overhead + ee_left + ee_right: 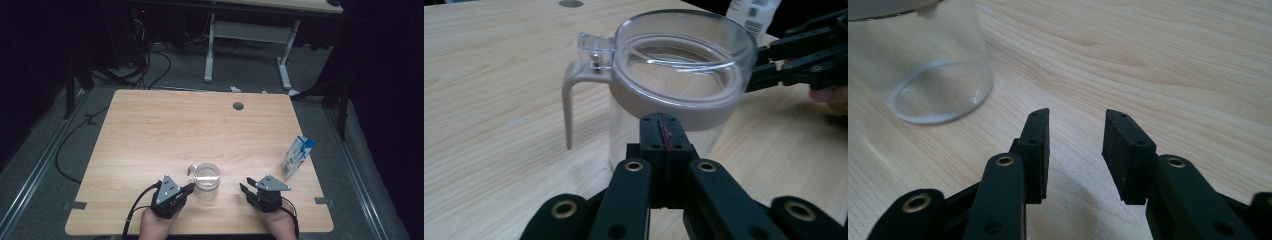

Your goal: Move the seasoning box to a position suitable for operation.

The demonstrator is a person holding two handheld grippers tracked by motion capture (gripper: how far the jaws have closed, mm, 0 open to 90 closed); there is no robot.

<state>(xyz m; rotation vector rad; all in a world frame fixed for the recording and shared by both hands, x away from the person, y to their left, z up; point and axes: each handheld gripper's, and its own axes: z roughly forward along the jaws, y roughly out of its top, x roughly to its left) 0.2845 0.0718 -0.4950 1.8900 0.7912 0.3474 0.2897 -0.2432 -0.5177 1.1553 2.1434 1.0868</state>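
A clear jug (207, 180) with a grey collar, a grey handle and a clear hinged lid stands upright near the table's front edge. My left gripper (190, 188) is shut with nothing in it, its tip close to the jug's left side. In the left gripper view the shut jaws end just short of the jug (679, 85), under its grey collar. To the right of the jug my right gripper (245, 185) is open and holds nothing. The right gripper view has the jug's glass base (928, 70) at upper left, apart from the open gripper (1075, 131).
A blue and white carton (297, 157) stands upright near the table's right edge. The wooden table (200, 125) has a round cable hole (238, 106) at the back. Beyond the table lie floor cables and another desk's white legs (247, 45).
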